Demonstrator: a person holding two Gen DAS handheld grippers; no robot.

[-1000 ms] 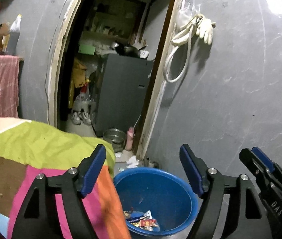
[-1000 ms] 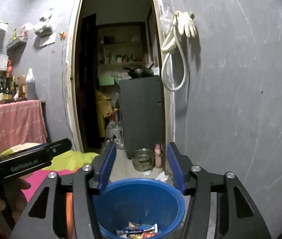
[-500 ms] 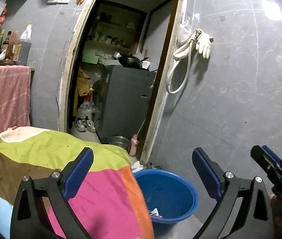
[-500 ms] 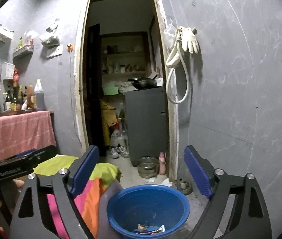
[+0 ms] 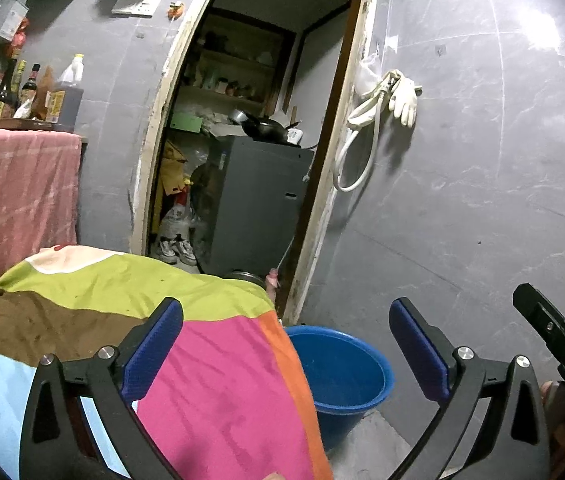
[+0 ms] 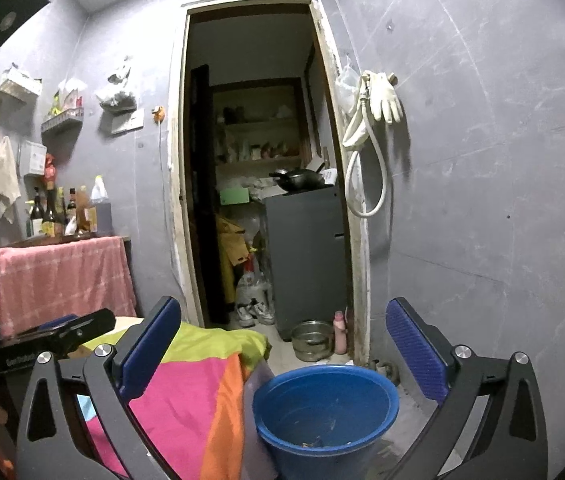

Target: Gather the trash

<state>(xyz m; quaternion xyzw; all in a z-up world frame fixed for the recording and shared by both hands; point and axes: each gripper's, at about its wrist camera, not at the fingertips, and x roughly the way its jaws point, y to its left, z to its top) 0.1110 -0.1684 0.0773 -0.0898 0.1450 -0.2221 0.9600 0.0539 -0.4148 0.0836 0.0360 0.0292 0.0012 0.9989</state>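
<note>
Black left hand-held gripper (image 6: 62, 330) reads partly "Gen".

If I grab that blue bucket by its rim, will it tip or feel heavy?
The blue bucket is probably light: only a few scraps lie at its bottom. Its thin plastic rim may flex. It stands upright on a base narrower than its mouth, so it might tip.

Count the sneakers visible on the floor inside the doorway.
2: a pair of sneakers side by side on the floor just past the doorway, left of the grey cabinet. Clutter behind could hide more.
</note>
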